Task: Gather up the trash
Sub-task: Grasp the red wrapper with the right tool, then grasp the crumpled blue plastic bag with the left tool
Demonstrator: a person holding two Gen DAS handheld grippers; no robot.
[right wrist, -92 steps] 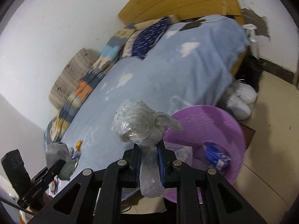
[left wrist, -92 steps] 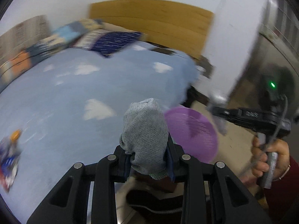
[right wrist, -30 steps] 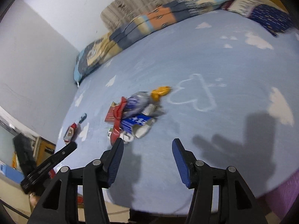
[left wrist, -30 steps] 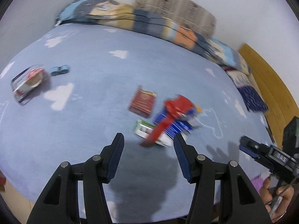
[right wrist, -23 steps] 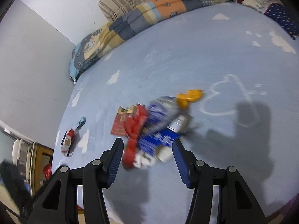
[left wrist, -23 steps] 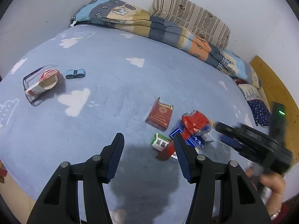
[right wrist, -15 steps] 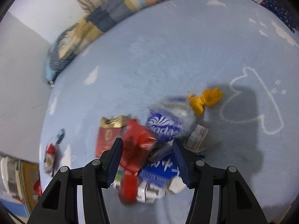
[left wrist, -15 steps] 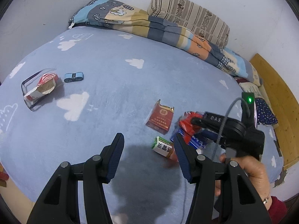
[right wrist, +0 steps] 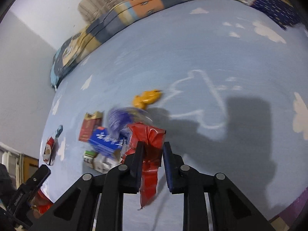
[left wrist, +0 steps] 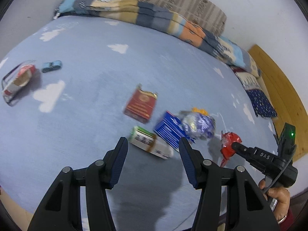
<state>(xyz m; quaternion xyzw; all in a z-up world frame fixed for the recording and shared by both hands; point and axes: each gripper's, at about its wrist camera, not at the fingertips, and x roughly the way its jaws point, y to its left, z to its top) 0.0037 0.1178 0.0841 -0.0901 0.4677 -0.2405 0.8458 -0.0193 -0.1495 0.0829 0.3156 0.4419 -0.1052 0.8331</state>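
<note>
You are looking at a bed under a pale blue cover printed with white clouds; it fills most of both frames. Near the centre of the left wrist frame lies a dark red packet; below it and to the right sit a green-and-white carton, a blue box and a crumpled blue-and-white bag, all bunched together — the small orange piece lies just behind the bag. At the left edge of that frame rest a torn red-and-white pack and, beside it, a small blue wrapper; a folded patterned quilt runs along the upper edge.
</note>
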